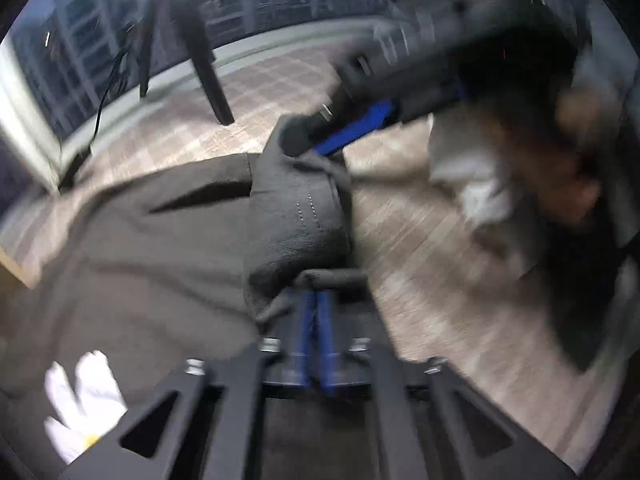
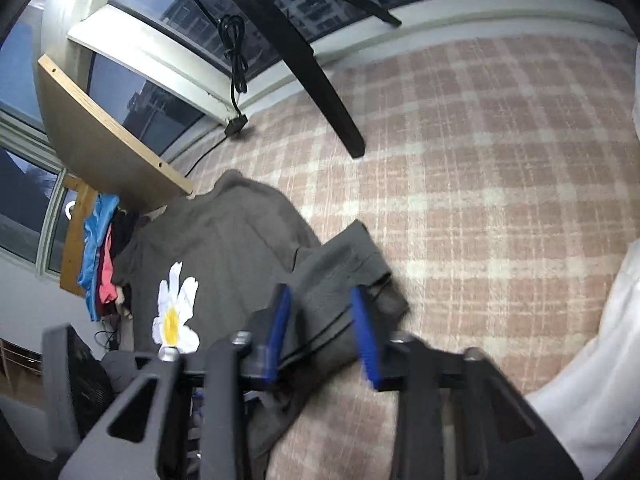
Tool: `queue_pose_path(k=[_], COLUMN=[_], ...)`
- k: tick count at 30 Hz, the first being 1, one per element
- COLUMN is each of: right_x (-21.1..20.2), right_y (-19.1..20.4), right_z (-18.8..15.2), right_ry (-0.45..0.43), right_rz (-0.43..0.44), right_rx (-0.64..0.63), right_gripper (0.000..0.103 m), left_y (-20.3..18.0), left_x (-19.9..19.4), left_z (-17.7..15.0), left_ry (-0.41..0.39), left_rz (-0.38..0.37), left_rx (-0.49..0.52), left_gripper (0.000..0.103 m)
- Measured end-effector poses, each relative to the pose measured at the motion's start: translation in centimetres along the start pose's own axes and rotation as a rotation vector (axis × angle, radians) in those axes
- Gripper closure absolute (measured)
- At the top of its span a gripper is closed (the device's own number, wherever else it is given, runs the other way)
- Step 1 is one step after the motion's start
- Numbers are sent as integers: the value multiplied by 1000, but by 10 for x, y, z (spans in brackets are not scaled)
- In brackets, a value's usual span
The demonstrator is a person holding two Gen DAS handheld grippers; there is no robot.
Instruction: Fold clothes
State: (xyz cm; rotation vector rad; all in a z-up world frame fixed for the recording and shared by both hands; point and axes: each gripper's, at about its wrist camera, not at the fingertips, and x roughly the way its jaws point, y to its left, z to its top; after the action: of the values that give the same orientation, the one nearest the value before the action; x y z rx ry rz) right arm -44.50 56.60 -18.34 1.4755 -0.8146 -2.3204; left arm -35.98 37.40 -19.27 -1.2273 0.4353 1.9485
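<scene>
A grey shirt (image 2: 224,240) with a white daisy print (image 2: 174,312) lies spread on a plaid cover. One sleeve (image 1: 296,216) is lifted and stretched between both grippers. My left gripper (image 1: 318,280) is shut, its blue fingers pinching the sleeve's near fold. My right gripper (image 1: 308,144) comes in from the upper right and nips the sleeve's far edge. In the right wrist view the sleeve (image 2: 340,264) fills the gap of the right gripper (image 2: 320,292), with a blue finger on each side of it. The daisy (image 1: 84,396) shows at the lower left.
The pink-and-cream plaid cover (image 2: 480,184) spreads to the right. Black tripod legs (image 2: 320,80) stand near the window. A wooden board (image 2: 100,128) and a pile of coloured clothes (image 2: 100,256) sit at the left. White cloth (image 2: 600,360) lies at the right edge. A blurred hand (image 1: 568,168) holds the right gripper.
</scene>
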Motion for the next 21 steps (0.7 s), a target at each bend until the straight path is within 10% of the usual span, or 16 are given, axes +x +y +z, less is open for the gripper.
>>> queue_pose_path(k=[7,10,14,17,21], right_x=[-68,-70,-47,-22,9], right_y=[7,4,2,1,-13], right_z=[-7,-6,-4,5,17], right_ry=[-165,-87,-21,-25,13], right_rz=[79,18,-58,-104,-123], right_rx=[-40,-35,-29,-23,33], right_gripper=[101,88,72,72,71], left_y=[-10,-41,-48,-54,-48], left_x=[-41,-46,-15,11,39], left_z=[19,18,14,16,19], left_ry=[-117,-129,-29,16,57], left_rz=[-241,-57,84,236,263], left_rx=[-72,110,289,419,435], left_gripper=[103,101,71,71,82])
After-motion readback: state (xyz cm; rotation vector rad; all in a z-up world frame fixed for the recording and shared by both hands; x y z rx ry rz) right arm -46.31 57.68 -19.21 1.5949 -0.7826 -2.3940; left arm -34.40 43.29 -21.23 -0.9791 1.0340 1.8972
